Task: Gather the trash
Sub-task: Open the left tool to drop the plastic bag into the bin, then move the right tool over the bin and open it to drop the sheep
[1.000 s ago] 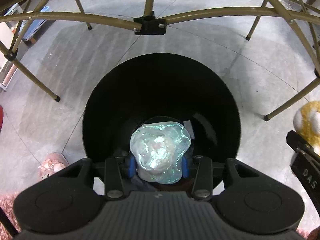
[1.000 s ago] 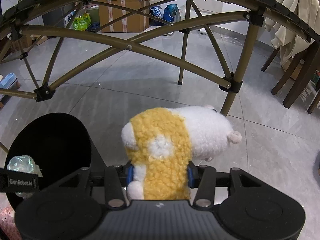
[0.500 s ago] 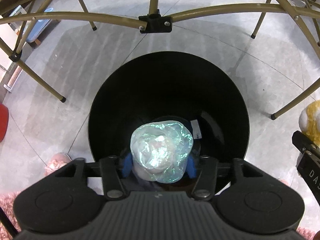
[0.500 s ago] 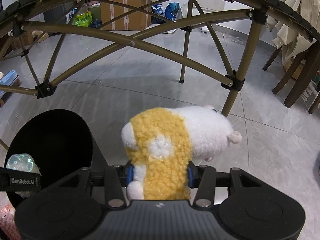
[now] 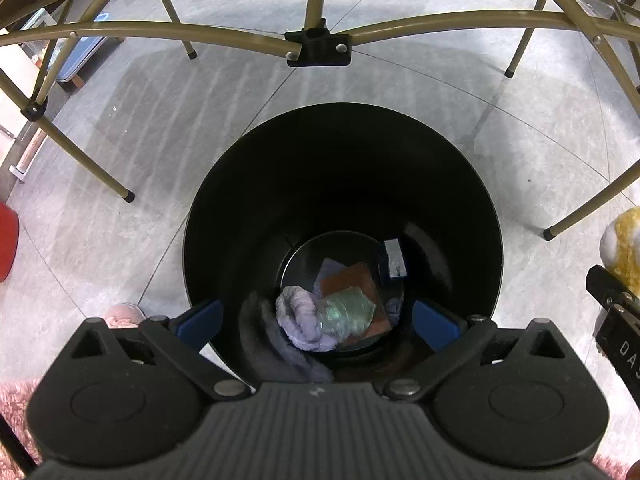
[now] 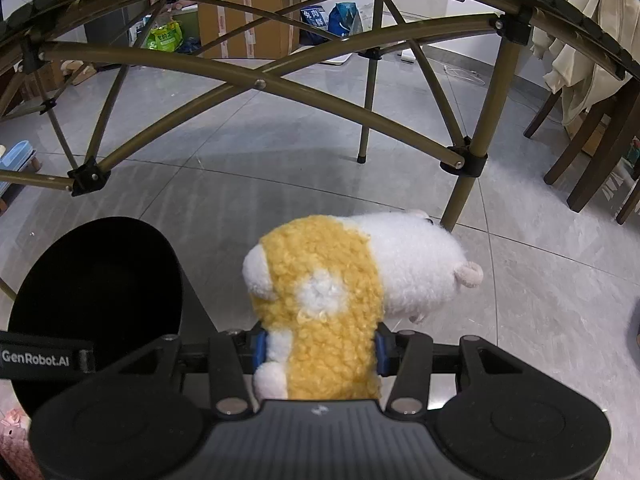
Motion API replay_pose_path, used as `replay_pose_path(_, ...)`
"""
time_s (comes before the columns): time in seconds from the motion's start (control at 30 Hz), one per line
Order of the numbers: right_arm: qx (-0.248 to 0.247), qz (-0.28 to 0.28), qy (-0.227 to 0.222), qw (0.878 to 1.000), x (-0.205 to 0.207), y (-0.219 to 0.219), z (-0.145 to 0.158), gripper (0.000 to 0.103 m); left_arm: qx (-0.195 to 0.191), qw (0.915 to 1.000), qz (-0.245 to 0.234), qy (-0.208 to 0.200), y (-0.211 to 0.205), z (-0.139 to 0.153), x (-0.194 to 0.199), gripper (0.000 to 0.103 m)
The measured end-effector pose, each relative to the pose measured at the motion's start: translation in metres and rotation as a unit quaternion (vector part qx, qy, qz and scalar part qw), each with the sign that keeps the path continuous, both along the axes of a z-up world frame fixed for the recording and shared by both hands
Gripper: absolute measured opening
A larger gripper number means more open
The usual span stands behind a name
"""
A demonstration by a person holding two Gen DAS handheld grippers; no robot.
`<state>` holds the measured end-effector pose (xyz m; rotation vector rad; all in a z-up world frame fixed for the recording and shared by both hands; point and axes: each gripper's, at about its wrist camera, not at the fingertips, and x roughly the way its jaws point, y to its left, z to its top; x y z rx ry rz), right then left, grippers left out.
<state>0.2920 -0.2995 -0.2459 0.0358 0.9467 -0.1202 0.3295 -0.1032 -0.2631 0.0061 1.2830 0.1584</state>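
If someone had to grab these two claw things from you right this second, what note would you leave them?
Left claw: jaws opening, nothing between them, over the black bin.
Right claw: shut on the yellow-and-white plush toy, beside the bin.
In the bin: shiny crumpled wrapper, lilac cloth, orange-brown pad.
Done: wrapper lies in the bin.
Left: probably drop the plush in too, if it counts as trash, then look for more.
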Motion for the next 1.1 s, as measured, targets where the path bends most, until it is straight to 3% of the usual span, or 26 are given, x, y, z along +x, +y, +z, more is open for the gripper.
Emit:
replay_pose_path(0.57, 0.004, 0.001, 0.004, 1.0, -0.001, 0.0, 0.004, 0.046, -0.015, 0.9996, -0.003, -0.023, 0.018, 0.022, -0.006, 0.103)
replay_pose_path(1.1, 0.03, 0.01, 0.038, 0.999, -0.017, 0.006, 0.008, 0.046, -0.006, 0.9985, 0.018, -0.052, 0.077, 0.039, -0.015, 0.103)
